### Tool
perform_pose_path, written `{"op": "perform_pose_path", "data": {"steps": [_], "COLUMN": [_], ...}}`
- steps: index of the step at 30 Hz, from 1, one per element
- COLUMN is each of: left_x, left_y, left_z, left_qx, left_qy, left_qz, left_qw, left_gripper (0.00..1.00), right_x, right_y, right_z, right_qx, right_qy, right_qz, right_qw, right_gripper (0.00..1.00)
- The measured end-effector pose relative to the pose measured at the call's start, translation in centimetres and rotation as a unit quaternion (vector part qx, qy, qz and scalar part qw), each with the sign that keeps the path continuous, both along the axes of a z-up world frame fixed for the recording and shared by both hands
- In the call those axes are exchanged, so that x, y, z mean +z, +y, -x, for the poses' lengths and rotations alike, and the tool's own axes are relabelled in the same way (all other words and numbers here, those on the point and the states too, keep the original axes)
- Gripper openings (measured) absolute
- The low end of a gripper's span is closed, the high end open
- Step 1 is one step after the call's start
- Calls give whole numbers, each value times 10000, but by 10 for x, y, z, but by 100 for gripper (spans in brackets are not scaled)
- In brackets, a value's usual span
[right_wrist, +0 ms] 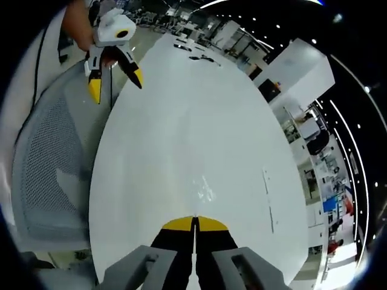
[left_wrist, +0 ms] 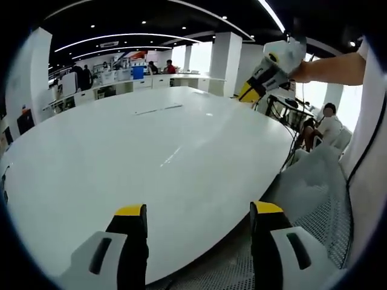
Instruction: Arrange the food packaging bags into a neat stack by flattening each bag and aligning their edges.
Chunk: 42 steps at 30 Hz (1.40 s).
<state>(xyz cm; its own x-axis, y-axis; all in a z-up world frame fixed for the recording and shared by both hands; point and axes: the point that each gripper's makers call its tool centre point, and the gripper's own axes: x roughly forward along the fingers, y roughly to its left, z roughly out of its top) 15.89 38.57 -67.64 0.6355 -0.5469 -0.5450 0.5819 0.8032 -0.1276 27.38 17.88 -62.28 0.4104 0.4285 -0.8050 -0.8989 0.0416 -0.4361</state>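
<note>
Left gripper (left_wrist: 198, 211) jaws wide over table (left_wrist: 151, 151) edge, chair (left_wrist: 314, 193) at 4 o'clock; right gripper (right_wrist: 195, 222) jaws closed, empty.

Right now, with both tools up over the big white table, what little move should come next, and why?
Probably turn the tools to look around for the bags. The white table looks bare in both views, so there's nothing to flatten yet. The left tool is open above the table edge by a mesh chair; the right tool is shut and holds nothing.
</note>
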Motion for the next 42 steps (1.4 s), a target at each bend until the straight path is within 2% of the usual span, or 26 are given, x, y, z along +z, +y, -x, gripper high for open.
{"op": "perform_pose_path", "data": {"steps": [7,16,21,32,42], "left_x": [6,6,10,42,73], "left_y": [-4,3,0,-7,-12], "left_z": [2,-1,-3,-15,-28], "left_qx": [-58,-76,-236,-486,-738], "left_qy": [13,53,-1,-256,-514], "left_qz": [7,59,21,-13,-209], "left_qw": [10000,9999,9997,9985,9957], "left_gripper": [67,66,66,63,58], "right_x": [16,35,44,54,56], "right_y": [5,7,9,13,14], "right_z": [6,13,15,21,20], "right_qx": [40,-184,-162,-238,-396], "right_qy": [-2,180,176,311,409], "right_qz": [16,-15,-28,-37,7], "right_qw": [10000,9997,9997,9992,9984], "right_gripper": [0,0,0,0,0]}}
